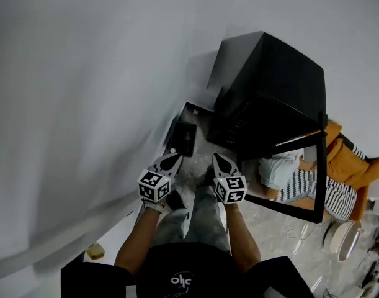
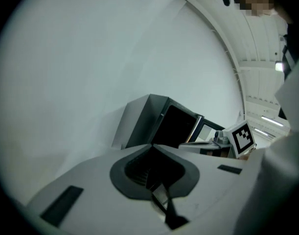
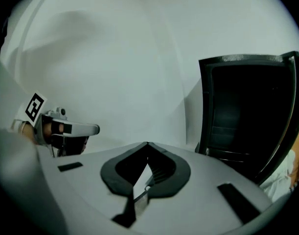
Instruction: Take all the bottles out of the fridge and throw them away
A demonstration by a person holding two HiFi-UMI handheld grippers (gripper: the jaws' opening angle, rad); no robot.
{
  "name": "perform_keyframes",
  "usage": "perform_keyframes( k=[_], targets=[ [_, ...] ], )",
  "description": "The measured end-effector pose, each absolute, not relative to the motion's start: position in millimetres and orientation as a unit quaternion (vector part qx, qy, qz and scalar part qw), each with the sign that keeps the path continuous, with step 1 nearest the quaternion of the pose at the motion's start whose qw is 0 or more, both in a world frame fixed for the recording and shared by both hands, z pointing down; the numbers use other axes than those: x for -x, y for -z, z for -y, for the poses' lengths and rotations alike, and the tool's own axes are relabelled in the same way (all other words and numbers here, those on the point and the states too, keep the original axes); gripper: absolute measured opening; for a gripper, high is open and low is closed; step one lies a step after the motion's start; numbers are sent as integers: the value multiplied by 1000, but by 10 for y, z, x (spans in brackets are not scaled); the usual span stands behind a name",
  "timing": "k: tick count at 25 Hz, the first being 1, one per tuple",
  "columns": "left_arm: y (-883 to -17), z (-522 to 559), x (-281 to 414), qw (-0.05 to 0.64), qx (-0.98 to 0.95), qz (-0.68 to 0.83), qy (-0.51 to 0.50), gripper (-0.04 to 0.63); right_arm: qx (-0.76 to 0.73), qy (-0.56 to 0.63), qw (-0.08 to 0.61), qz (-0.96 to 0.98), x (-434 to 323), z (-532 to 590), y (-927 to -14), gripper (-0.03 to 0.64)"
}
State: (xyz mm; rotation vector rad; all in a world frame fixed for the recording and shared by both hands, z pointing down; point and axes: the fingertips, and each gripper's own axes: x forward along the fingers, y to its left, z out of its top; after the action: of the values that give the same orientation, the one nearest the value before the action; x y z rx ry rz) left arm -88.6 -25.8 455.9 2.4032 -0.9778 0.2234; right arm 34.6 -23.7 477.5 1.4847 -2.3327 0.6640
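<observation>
Facing the open fridge at 1 o'clock.
Left tongs and right tongs sit closed and empty; reaching in unopened could topple unseen bottles.

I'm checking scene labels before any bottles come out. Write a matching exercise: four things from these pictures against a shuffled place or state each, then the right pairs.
Things
1. fridge door
2. left gripper
3. black box
4. orange cloth

Places or states
A. on the floor between the wall and the fridge
B. jaws together, nothing between them
C. swung open
D. to the right of the open door

Pairs: 1-C, 2-B, 3-A, 4-D
</observation>
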Motion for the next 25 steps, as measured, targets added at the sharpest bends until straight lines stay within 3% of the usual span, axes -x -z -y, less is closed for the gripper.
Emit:
perform_keyframes(
  k=[14, 25],
  targets=[
    [-3721, -270, -269, 221, -935, 273, -55, 2, -588, -175, 111, 782, -1364, -612, -3828, 9],
    [-3369, -941, -908, 186, -929, 320, -30, 2, -562, -172, 93, 804, -2181, -1212, -3641, 9]
  ],
)
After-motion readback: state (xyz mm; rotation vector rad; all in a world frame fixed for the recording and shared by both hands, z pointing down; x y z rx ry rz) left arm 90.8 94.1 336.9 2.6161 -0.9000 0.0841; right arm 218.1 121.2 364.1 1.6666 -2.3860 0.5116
